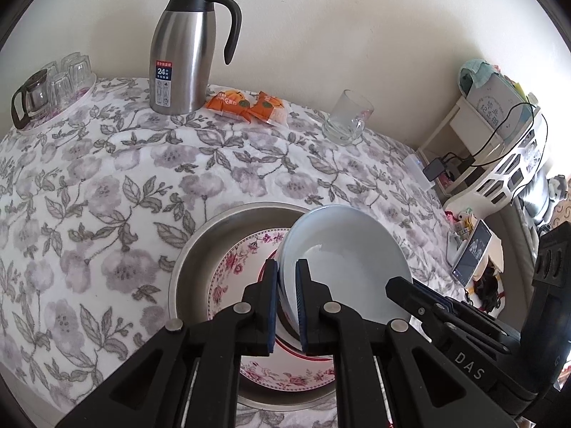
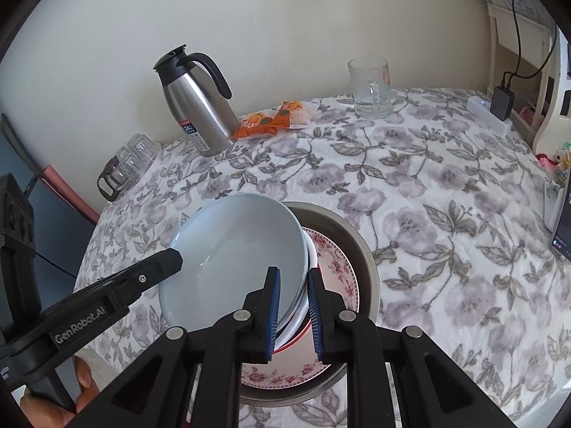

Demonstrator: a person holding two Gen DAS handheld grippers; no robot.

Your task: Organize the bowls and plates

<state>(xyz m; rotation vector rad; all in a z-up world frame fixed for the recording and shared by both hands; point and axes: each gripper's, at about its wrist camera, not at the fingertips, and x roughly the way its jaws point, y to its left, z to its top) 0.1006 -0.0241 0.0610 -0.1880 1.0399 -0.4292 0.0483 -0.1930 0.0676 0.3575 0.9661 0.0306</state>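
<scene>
A pale blue bowl (image 1: 349, 249) (image 2: 239, 249) hangs tilted over a steel basin (image 1: 200, 242) (image 2: 360, 249) that holds a floral plate (image 1: 232, 271) (image 2: 339, 274). In the right wrist view a white rim shows just under the blue one. My left gripper (image 1: 287, 263) (image 2: 175, 255) is shut on the bowl's left rim. On the opposite rim my right gripper (image 2: 292, 270) (image 1: 396, 283) is shut, its blue pads on either side of the edge. A person's hand (image 2: 82, 378) holds the left gripper's handle.
Along the back of the flowered tablecloth stand a steel thermos jug (image 1: 185, 53), orange snack packets (image 1: 249, 105), a glass mug (image 1: 348, 117) and a tray of upturned glasses (image 1: 57, 85). A white shelf with cables (image 1: 499, 135) and a phone (image 1: 471, 253) are off the table's right edge.
</scene>
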